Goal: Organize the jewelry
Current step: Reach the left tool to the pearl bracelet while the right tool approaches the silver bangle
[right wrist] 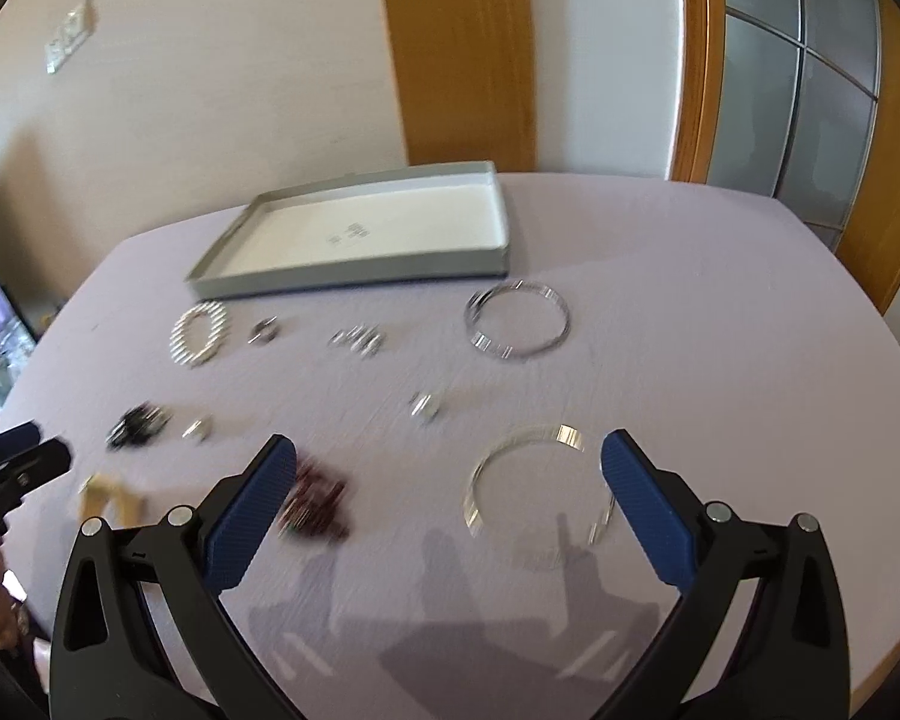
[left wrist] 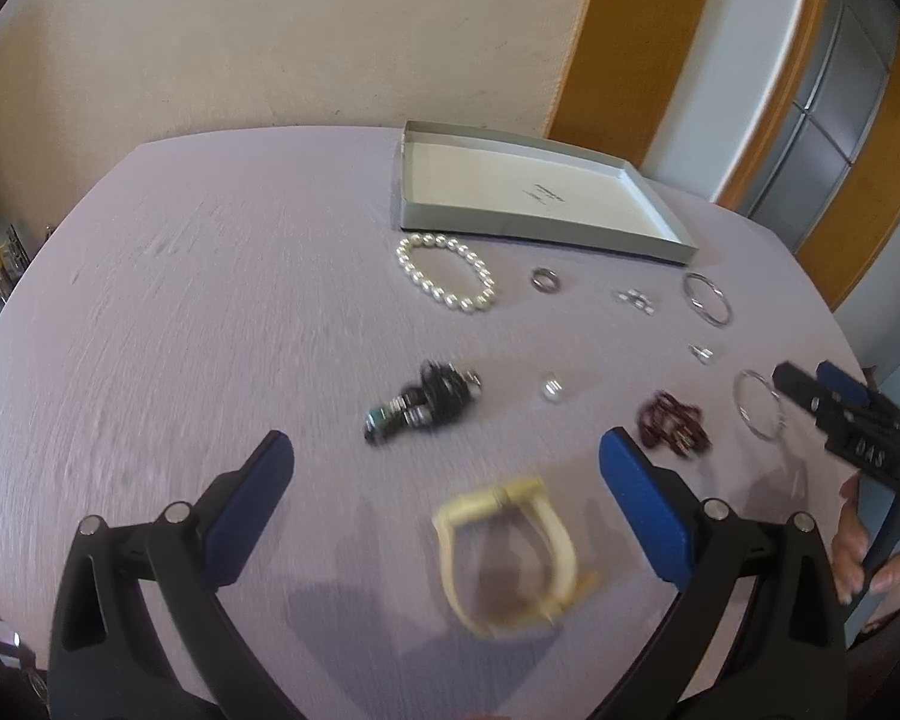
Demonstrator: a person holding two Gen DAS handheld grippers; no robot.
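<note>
Left wrist view: the left gripper (left wrist: 447, 468) has its tongs spread wide apart, holding nothing, above a lilac tablecloth (left wrist: 210, 312). A blurred cream bracelet (left wrist: 510, 552) lies between them at 6 o'clock. The grey tray (left wrist: 528, 228) sits at 12 o'clock by a beige wall, a pearl bracelet (left wrist: 447, 273) just before it; a black bead cluster (left wrist: 426, 405) lies centre. The right gripper (left wrist: 810, 387) enters at 3 o'clock — whether its tongs are apart I cannot tell here.

Right wrist view: the right gripper (right wrist: 447, 468), tongs apart and empty, hovers over a silver bangle (right wrist: 534, 480). A second bangle (right wrist: 516, 318) lies at 12 o'clock beside the tray (right wrist: 354, 282) — wooden door trim and frosted panels stand behind.
</note>
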